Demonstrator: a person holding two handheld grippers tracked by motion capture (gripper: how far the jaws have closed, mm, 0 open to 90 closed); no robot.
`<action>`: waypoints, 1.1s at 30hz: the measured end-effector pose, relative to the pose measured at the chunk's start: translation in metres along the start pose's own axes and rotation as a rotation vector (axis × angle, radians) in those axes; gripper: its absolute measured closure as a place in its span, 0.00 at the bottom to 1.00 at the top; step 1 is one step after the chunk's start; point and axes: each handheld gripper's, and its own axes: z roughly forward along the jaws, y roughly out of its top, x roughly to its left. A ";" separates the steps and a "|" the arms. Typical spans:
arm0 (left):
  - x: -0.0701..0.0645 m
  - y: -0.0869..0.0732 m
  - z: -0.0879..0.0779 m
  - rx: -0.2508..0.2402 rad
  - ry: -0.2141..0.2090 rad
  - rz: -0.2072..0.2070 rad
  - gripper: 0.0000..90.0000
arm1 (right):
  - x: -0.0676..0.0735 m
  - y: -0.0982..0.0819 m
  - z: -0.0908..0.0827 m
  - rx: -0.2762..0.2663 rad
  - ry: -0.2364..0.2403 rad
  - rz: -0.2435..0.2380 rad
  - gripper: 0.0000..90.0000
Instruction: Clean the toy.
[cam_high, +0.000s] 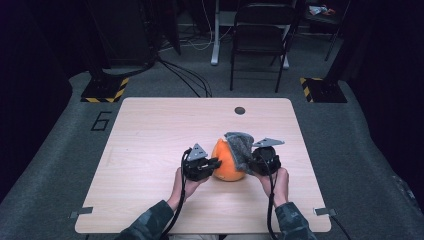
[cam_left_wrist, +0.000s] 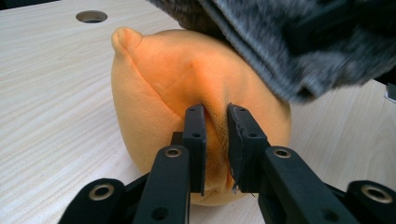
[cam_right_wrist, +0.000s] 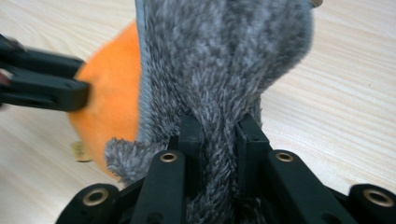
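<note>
left hand-held gripper pinched a fold of the orange plush on the counter; right hand-held gripper was clamped on its grey fuzzy cover. risk: shallow left pinch could slip as the cover gets pulled.

Your two grippers crowded the near middle of the table: the left gripper pinched the orange plush toy from one side, the right gripper gripped the grey furry cover from the other, leaving no gap between them. Bare tabletop lay open to both sides and beyond, up to the round cable hole.
</note>
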 end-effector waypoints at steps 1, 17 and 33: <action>0.001 0.000 0.000 -0.001 -0.001 -0.001 0.83 | 0.000 -0.001 0.004 0.006 -0.004 -0.006 0.84; -0.001 -0.007 0.004 0.040 0.005 0.116 0.70 | -0.012 -0.006 0.013 0.007 -0.022 0.022 0.84; -0.006 -0.001 0.001 -0.005 -0.019 0.023 0.87 | 0.007 0.013 -0.020 -0.083 0.043 -0.003 0.84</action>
